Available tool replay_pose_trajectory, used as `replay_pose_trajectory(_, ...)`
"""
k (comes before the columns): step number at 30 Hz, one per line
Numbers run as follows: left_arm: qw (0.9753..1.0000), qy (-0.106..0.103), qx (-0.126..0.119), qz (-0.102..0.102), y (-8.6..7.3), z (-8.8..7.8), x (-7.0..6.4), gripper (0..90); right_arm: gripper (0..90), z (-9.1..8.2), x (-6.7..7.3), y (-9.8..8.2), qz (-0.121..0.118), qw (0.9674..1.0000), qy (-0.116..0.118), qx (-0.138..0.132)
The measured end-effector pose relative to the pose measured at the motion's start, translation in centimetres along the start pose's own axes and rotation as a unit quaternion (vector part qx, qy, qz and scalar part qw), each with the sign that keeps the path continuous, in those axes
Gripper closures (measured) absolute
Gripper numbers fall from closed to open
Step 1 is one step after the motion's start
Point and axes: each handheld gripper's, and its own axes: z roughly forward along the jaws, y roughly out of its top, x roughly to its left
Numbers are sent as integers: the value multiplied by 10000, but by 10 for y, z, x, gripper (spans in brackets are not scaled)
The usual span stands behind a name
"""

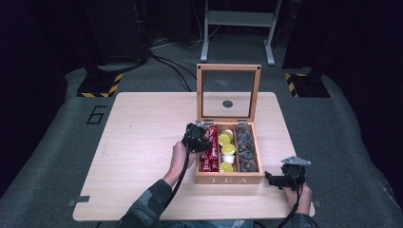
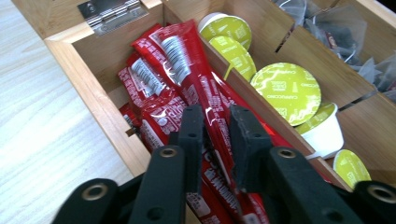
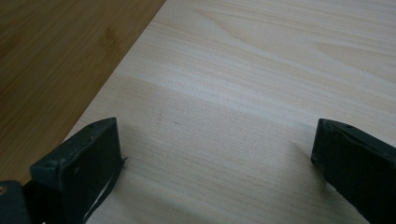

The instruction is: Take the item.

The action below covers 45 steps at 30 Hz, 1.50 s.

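An open wooden tea box sits at the table's middle right, its glass lid standing upright. Its left compartment holds red sachets, the middle one green-lidded capsules, the right one dark tea bags. My left gripper reaches into the left compartment. In the left gripper view its jaws are closed on a long red sachet that lies tilted over the others. My right gripper rests open by the box's front right corner, its jaws wide apart over bare table.
The light wooden table has free room left of the box. In the right gripper view the box's brown side wall lies to the left. Beyond the table, on the grey floor, are a metal stand and cables.
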Motion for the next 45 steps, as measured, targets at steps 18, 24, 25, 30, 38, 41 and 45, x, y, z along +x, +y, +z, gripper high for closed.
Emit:
replay_pose_trajectory(18, 9994, -25, -316, 121, 2, -14, -6, 831, 7, 0, 0, 0, 0, 10000, 0, -1)
replay_pose_trajectory(24, 9988, -26, -475, 111, 3, -23, -5, 832, 7, 0, 0, 0, 1, 10000, 0, -1)
replay_pose_trajectory(25, 9985, -16, -521, 136, 3, -26, -5, 832, 7, 0, 0, 0, 0, 10000, -1, -1)
replay_pose_trajectory(30, 9980, -16, -600, 190, 4, -33, -6, 832, 8, 0, 0, 0, 0, 10000, 1, -2)
replay_pose_trajectory(38, 9966, -3, -786, 232, 5, -48, -5, 831, 8, 0, 0, 0, -1, 10000, 4, -3)
replay_pose_trajectory(41, 9963, 15, -810, 278, 4, -55, -3, 832, 8, 0, 0, 0, -1, 10000, 4, -2)
replay_pose_trajectory(45, 9954, 70, -924, 260, 1, -66, 0, 832, 8, 0, 0, 0, -2, 10000, 3, -3)
